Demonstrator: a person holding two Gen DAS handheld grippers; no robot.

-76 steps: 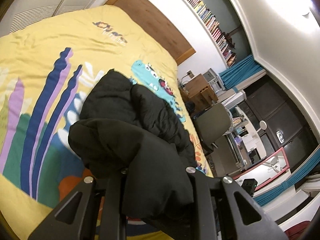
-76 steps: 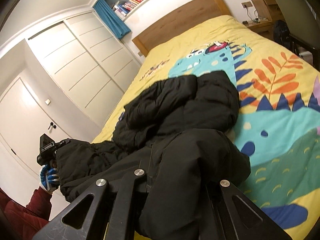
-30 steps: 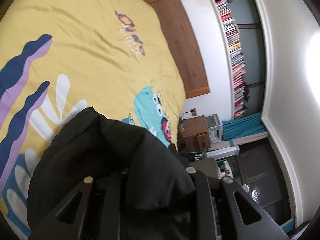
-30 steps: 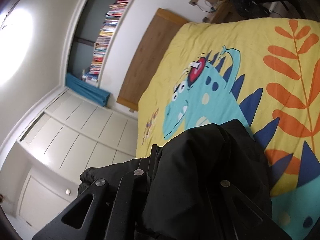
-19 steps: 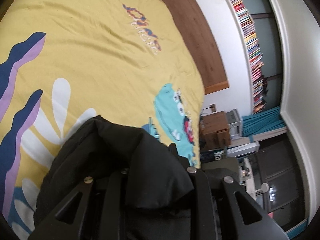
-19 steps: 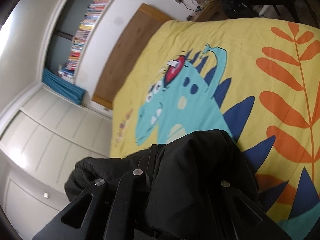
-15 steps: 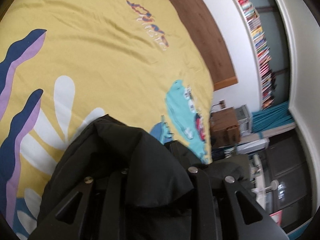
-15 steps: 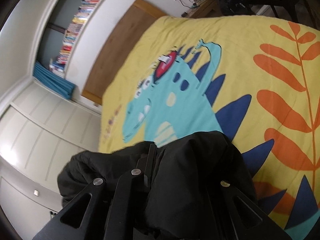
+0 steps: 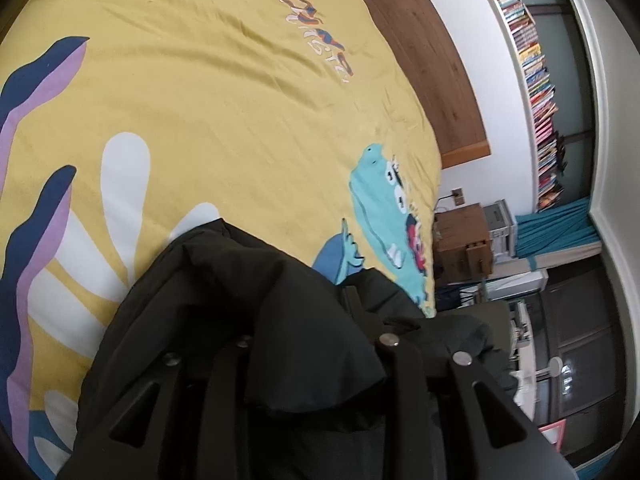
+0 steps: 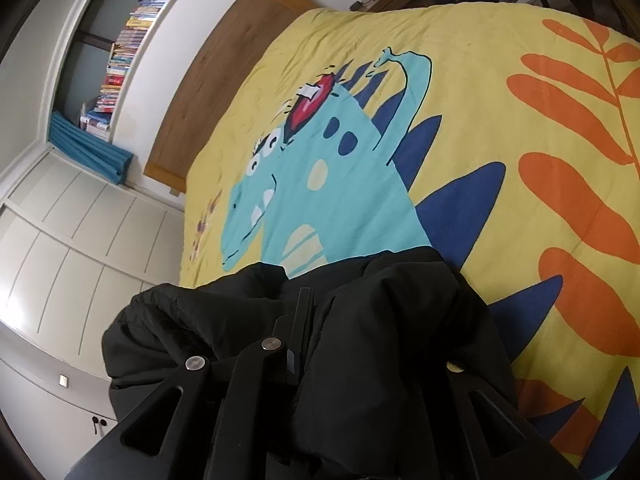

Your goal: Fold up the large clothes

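Black puffy jacket (image 9: 256, 320) bunched on the bed's yellow dinosaur-print duvet (image 9: 208, 92); broad flat duvet free beyond. Left tool (image 9: 296, 344) and right tool (image 10: 360, 344) opening, smooth fabric still pinched between both.

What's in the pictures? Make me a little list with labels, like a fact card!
Place: bedroom
Bed cover: yellow duvet with a teal dinosaur
Clothing: black puffy jacket, bunched on the duvet
Left gripper: jaws opening, jacket fabric between them
Right gripper: jaws opening, jacket fabric between them
Behind: wooden headboard, bookshelf
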